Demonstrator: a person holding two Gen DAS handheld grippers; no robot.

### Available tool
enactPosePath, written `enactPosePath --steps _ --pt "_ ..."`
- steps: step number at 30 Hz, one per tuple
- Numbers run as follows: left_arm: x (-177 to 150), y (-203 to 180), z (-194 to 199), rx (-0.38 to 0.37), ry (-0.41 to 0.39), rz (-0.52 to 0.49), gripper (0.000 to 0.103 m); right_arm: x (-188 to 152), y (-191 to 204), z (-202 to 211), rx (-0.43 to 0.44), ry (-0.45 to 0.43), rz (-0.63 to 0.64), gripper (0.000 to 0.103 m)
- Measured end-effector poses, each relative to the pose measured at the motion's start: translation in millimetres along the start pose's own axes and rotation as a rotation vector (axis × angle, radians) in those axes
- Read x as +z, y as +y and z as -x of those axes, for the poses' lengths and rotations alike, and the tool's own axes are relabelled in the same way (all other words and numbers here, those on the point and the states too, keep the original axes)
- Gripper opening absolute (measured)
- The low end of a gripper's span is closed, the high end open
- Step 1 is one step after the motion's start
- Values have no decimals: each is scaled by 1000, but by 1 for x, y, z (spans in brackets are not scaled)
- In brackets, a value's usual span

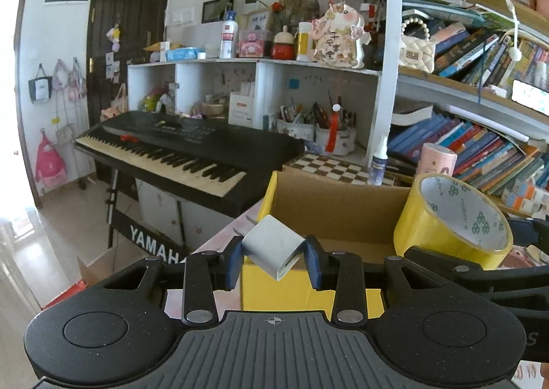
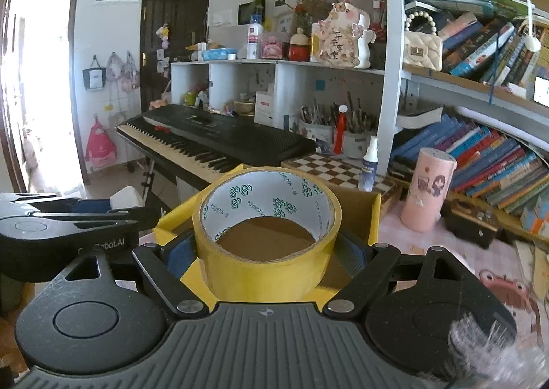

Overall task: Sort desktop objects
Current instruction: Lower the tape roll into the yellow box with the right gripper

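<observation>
My left gripper is shut on a white USB charger plug, held tilted above the near wall of an open yellow cardboard box. My right gripper is shut on a roll of yellow tape, held over the same box. The tape roll shows at the right of the left wrist view. The left gripper and its white plug show at the left edge of the right wrist view.
A pink cylinder, a small spray bottle and a dark box stand on the desk beyond the yellow box. A Yamaha keyboard stands to the left. Bookshelves fill the right.
</observation>
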State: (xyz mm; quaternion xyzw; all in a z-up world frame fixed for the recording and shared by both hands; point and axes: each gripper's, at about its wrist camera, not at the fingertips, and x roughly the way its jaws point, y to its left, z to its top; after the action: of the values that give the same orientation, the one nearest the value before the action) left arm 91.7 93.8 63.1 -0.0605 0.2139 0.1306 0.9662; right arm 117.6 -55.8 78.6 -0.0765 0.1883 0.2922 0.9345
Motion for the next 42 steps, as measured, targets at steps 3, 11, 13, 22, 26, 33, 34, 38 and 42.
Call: enactPosePath --steps 3,11,13,22,26,33,34,38,42 --pt "5 -8 -12 12 3 -3 36 5 -13 -14 17 9 4 83" --pt "10 -22 -51 28 67 0 36 10 -43 -52 63 66 41 83" --pt "9 -24 -61 29 91 -1 36 8 -49 -60 81 78 49 84" --pt "5 -37 -99 26 192 -46 36 6 -62 -103 127 193 169 84" --pt "0 -42 -111 22 233 -68 36 2 -60 -126 157 278 286 83" --pt "-2 -46 -130 38 291 -90 36 10 -66 -153 255 353 350 84" --pt "-1 -46 -132 41 296 -94 36 12 -67 -157 274 366 352 84" --pt "-2 -46 -137 38 314 -71 36 16 -68 -165 318 387 378 84" --pt "-4 -47 -141 43 325 -83 36 17 -68 -167 339 400 390 84"
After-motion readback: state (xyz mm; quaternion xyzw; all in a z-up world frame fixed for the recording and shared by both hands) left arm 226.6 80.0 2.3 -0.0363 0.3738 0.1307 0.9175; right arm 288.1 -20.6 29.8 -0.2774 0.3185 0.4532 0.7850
